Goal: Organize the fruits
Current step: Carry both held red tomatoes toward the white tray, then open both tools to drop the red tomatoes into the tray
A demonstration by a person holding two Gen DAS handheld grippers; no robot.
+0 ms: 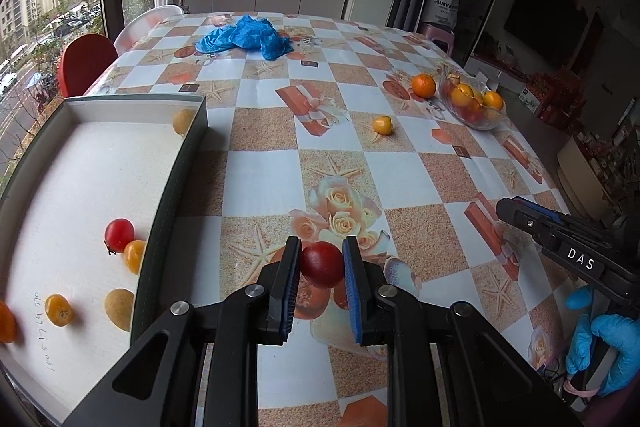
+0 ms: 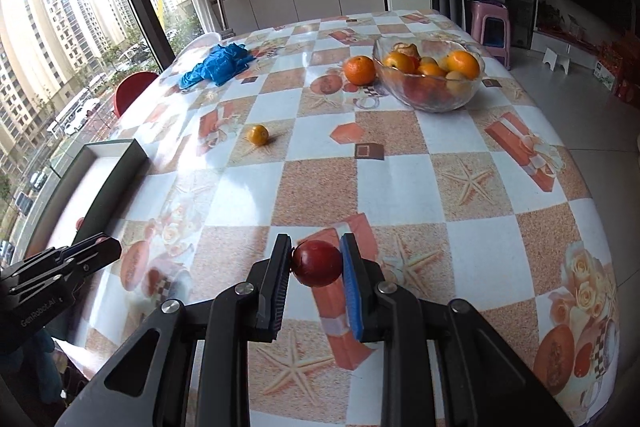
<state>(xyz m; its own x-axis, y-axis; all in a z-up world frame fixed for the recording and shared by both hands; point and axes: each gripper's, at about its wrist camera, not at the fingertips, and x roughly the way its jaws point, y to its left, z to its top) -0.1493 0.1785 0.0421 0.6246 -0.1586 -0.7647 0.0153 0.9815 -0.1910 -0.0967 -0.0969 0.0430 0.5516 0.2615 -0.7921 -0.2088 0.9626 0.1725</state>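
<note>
Tray (image 1: 176, 163): six-odd small fruits | bowl (image 2: 430, 95): oranges | hand-held grippers (image 1: 322, 269) (image 2: 316, 263): each clamping red fruit

My right gripper (image 2: 316, 259) clamps a red fruit (image 2: 317, 263) above the table (image 2: 400, 179); glass bowl (image 2: 430, 99) of oranges far side.

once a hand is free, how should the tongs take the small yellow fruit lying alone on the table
Grip the small yellow fruit across its round middle, coming from above. It sits alone on the flat tablecloth, clear of the glass bowl and the orange, so both pads could likely drop beside it.
</note>
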